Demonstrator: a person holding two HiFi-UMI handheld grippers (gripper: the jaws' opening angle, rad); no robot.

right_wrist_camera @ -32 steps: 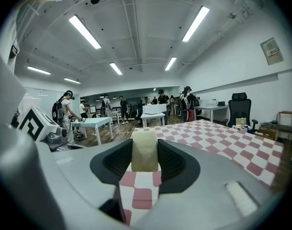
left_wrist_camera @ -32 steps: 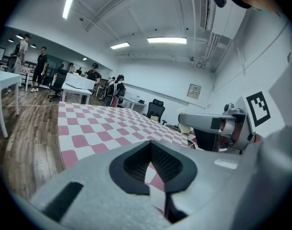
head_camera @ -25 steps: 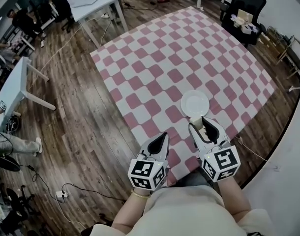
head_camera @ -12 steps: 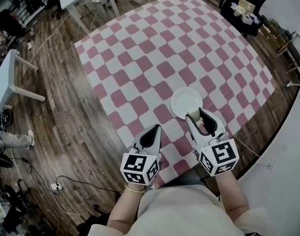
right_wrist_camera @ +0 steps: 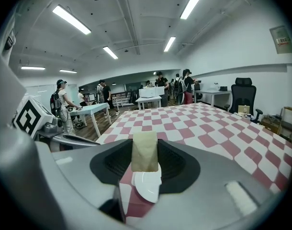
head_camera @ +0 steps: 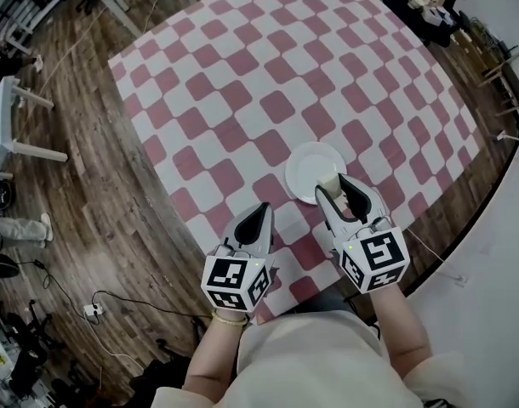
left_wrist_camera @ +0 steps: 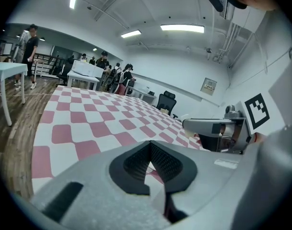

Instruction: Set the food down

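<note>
**Food is over the plate; the lowering comes next**

You are in the carrying step, close to its end. Your right gripper [head_camera: 336, 189] holds the food [head_camera: 331, 181], a pale beige block, between its two jaws. The jaws stand fairly wide because the block is wide, and the pads press on both of its sides. In the head view the block hangs over the white plate [head_camera: 305, 167], at about 5 o'clock of it, near the rim. In the right gripper view the plate [right_wrist_camera: 148, 189] shows directly under the food [right_wrist_camera: 145, 151]. Whether the block already touches the plate, I cannot tell.

Your left gripper [head_camera: 258, 220] is closed with nothing in it. It waits over the checked cloth [head_camera: 242, 100], at about 8 o'clock from the plate.

I judge that the next move is to bring the block a little more toward the plate's middle, lower it until it rests, and only then open the jaws.

Compared with one second ago, the right gripper has advanced. Then the food was only at the plate's near rim; now it is over the plate. The grip looks unchanged, and the left gripper keeps its place beside the right one.
</note>
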